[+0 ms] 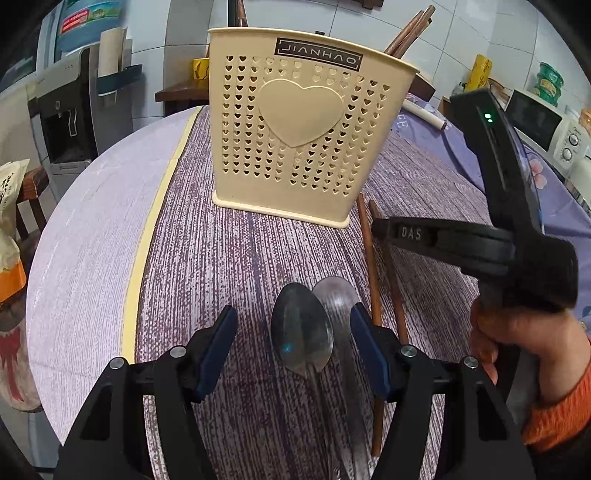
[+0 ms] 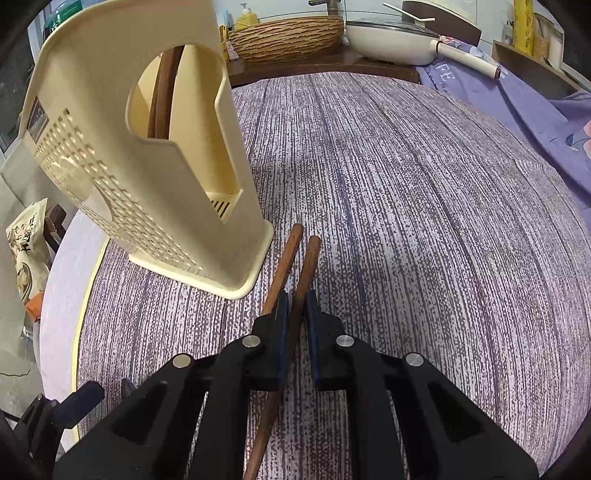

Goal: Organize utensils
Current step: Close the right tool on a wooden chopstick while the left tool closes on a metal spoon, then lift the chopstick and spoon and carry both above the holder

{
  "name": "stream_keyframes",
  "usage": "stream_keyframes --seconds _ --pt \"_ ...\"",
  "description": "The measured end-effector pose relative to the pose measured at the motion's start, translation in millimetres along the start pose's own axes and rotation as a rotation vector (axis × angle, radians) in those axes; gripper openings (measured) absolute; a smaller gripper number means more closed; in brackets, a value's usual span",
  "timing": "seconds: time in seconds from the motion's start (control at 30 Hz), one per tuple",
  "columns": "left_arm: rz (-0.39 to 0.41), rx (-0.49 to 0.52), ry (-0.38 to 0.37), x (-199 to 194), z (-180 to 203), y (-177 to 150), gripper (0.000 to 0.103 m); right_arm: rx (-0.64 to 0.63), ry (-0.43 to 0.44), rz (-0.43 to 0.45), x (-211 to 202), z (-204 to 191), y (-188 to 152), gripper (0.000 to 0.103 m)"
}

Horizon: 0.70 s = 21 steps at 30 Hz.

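Closest to my left lens sit my own two blue pads, standing apart with nothing pressed between them: my left gripper (image 1: 293,332) is released. Two metal spoons (image 1: 301,332) lie in that gap on the purple woven tablecloth (image 1: 207,258), bowls pointing away from me, one overlapping the other, handles running back under my frame. Neither pad touches them as far as I can see.

At my right lens, my right gripper (image 2: 295,314) is clenched around one of a pair of brown wooden chopsticks (image 2: 308,266) (the right-hand one of the two); its mate lies just outside my left pad, touching or nearly so. Both sticks still rest along the cloth, tips pointing toward the holder. From the left view the same sticks show to the right of the spoons, with a hand (image 1: 517,343) in an orange sleeve (image 1: 561,410) gripping my right handle.

Beyond all this stands the cream plastic utensil holder (image 1: 295,129), upright on the cloth, its front pierced with small hearts around one large raised heart. More brown chopsticks (image 1: 406,33) lean out of its top.

Farther back, a wooden counter carries a woven basket (image 2: 284,37) and a white pan (image 2: 391,40).
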<state>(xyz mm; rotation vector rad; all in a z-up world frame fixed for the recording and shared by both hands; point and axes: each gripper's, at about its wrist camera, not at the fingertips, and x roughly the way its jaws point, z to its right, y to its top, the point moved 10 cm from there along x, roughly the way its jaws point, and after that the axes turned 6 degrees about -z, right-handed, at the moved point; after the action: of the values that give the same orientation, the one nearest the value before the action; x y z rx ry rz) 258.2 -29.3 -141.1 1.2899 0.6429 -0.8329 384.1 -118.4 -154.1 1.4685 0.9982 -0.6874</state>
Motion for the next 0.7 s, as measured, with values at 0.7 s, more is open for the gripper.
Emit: stream_keyframes --seconds 0.7 --pt "-0.029 -0.030 0.064 9.8 0.4 -2.6 0.035 0.004 0.022 0.012 0.1 -1.0 -0.6 0.010"
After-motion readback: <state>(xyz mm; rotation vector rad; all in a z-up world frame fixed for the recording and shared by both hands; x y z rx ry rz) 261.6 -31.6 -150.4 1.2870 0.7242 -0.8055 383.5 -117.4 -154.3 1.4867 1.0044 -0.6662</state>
